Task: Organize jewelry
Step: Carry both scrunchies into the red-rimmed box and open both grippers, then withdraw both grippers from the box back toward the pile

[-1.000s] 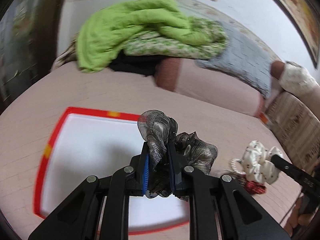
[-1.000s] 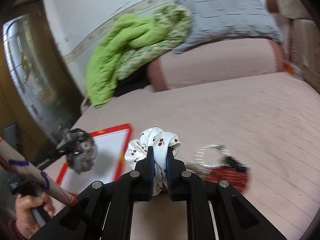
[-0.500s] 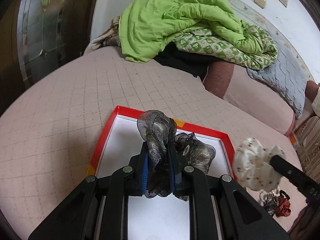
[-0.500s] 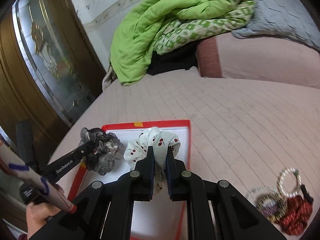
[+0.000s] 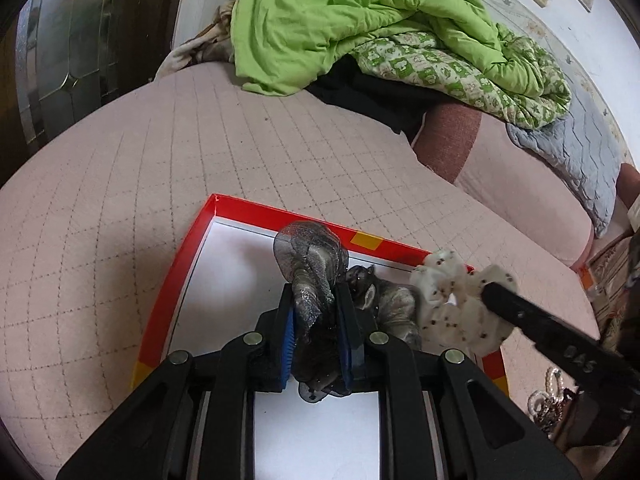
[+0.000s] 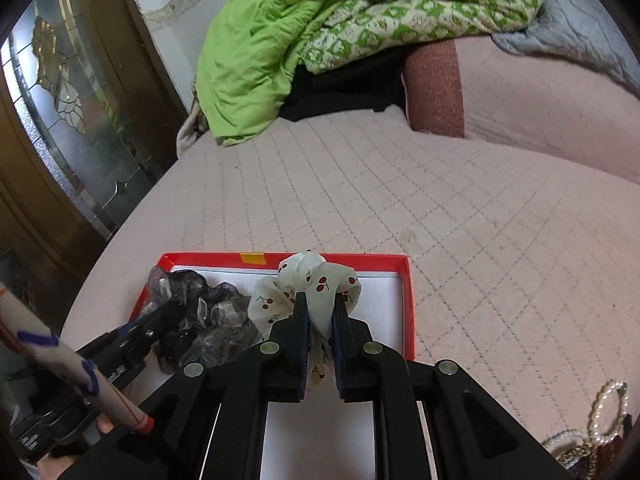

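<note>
A shallow red-rimmed box [image 5: 188,240] [image 6: 406,304] with a white floor lies on the pink quilted bed. My left gripper [image 5: 316,312] is shut on a grey-black sheer scrunchie [image 5: 310,256], held over the box floor; the same scrunchie [image 6: 192,320] shows at the box's left in the right wrist view. My right gripper [image 6: 320,312] is shut on a white cherry-print scrunchie [image 6: 316,284], held over the box just right of the dark one. In the left wrist view that white scrunchie [image 5: 452,300] hangs at the box's right rim.
A small heap of pearl and bead jewelry [image 6: 596,428] [image 5: 548,400] lies on the bed right of the box. A green quilt pile [image 5: 360,28] and pillows [image 5: 520,184] sit at the far end. A glass-panelled door [image 6: 60,100] stands left. A hand [image 6: 60,456] grips the left tool.
Both grippers have swung left with their scrunchies, from beside the jewelry heap to over the box. The two scrunchies now hang close together above the white floor.
</note>
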A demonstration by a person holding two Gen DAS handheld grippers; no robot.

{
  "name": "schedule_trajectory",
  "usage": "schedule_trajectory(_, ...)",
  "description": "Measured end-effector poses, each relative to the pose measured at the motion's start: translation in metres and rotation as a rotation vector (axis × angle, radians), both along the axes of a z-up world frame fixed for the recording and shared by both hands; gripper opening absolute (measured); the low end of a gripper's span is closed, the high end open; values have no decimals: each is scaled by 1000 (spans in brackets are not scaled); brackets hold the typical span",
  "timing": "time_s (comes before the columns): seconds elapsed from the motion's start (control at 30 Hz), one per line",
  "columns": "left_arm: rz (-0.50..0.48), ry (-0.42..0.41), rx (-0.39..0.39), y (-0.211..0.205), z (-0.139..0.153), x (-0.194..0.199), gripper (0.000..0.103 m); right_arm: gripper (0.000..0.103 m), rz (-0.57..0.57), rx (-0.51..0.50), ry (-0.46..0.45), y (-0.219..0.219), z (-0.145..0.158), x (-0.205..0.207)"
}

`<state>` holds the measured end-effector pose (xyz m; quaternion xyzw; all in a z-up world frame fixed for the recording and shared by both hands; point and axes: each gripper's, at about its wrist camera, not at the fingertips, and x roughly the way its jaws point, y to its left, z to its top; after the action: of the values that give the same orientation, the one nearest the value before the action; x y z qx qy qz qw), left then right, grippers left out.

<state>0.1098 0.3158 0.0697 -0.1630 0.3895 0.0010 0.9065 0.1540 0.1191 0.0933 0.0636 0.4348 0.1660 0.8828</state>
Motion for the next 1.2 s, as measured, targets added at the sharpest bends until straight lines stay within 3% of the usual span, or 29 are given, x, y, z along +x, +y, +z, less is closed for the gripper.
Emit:
schedule_trajectory(0.13, 5, 4, 0, 0, 0, 0, 17, 12, -8, -16, 21, 4, -11, 8)
schedule_trajectory(0.3, 12, 10, -5, 0, -1, 1, 28, 14, -34, -38, 50, 3, -22, 14)
schedule_trajectory(0.33, 16, 8, -3, 0, 0, 1, 35, 14, -36, -41, 53, 2, -23, 15)
schedule_trajectory(0.4, 26, -3, -2, 1, 1, -1, 41, 19, -40, -40, 58, 0, -23, 15)
schedule_trajectory(0.53, 46, -30, -3, 3, 8, -6, 46, 40, -40, -41, 40, -1, -17, 10)
schedule_trajectory(0.7, 67, -73, 10, 0, 23, -14, 50, 40, -34, -23, 6, -7, -2, 1)
schedule_trajectory(1.03, 22, -177, 45, -37, 59, -39, 57, 40, -47, 44, -43, -50, 26, -64)
schedule_trajectory(1.2, -90, -198, 108, -85, 67, -54, 57, 40, -85, 56, -62, -97, 32, -110)
